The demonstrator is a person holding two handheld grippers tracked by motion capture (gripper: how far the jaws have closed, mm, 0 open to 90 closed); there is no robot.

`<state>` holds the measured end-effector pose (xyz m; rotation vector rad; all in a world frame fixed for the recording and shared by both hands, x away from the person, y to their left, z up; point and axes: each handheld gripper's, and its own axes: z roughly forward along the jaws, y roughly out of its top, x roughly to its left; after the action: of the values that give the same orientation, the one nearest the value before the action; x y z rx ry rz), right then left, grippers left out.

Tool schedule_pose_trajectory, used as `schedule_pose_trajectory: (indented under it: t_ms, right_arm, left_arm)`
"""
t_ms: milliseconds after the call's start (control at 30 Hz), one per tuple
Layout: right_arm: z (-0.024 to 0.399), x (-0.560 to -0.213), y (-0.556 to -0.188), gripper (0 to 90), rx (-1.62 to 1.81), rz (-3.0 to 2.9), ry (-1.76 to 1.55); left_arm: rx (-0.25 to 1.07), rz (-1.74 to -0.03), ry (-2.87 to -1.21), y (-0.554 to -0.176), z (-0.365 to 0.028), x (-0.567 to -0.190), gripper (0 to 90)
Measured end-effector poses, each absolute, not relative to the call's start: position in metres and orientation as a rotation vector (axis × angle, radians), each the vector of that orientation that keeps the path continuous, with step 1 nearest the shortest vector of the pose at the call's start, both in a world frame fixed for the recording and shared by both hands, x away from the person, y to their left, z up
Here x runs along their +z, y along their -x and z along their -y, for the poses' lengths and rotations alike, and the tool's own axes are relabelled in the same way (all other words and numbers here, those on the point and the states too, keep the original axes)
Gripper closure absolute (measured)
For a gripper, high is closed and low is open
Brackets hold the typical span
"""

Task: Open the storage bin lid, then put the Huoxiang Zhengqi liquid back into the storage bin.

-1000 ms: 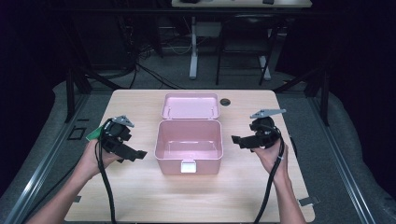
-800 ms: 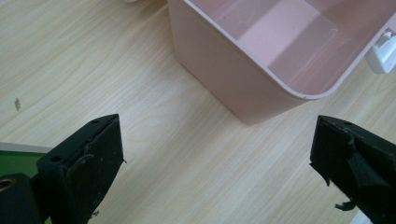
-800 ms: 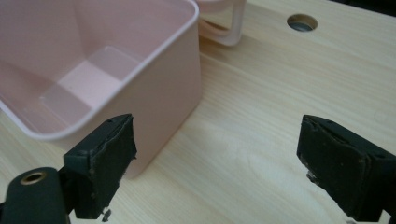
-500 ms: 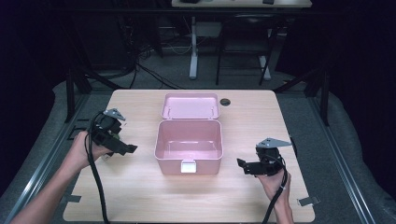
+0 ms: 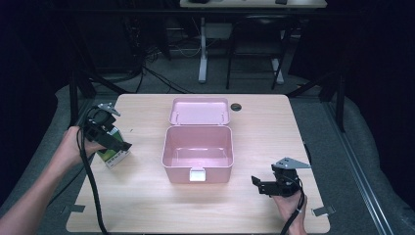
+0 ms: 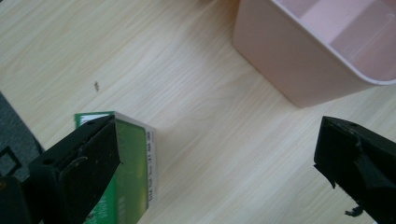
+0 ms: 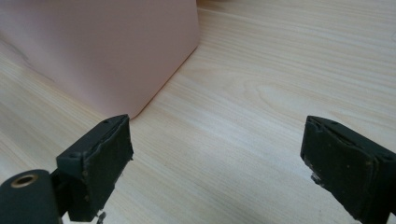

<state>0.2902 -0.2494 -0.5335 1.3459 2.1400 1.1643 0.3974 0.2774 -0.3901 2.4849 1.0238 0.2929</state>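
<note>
A pink box [image 5: 197,152] stands open at the table's middle, its lid [image 5: 199,111] lying back behind it and its inside bare. A green and white carton [image 5: 113,155] stands near the left edge. My left gripper [image 5: 117,144] hovers just above the carton and is open. In the left gripper view the carton [image 6: 135,168] lies beside and partly under one jaw, and the left gripper [image 6: 217,140] has only bare wood between its jaws. My right gripper [image 5: 258,185] sits low at the front right, open and pointing at the pink box [image 7: 102,46].
A small dark round grommet [image 5: 236,106] sits in the wooden table [image 5: 147,205] behind the lid. Black cables trail from both grippers toward the front edge. Dark floor and a desk frame [image 5: 202,54] lie beyond the table's far edge.
My right gripper has come down from beside the box's right wall to the front right of the table. My left gripper has shifted left, and the carton now shows beneath it.
</note>
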Motion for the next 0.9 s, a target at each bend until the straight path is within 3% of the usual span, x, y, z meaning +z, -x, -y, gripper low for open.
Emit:
schedule_pose_trajectory:
  t_ms: [900]
  right_arm:
    - [0.254, -0.542, -0.286, 8.5, 1.141, -2.152, -1.361]
  left_arm:
    - [0.238, -1.200, -2.611, -0.441, -0.305, -0.403, 0.4]
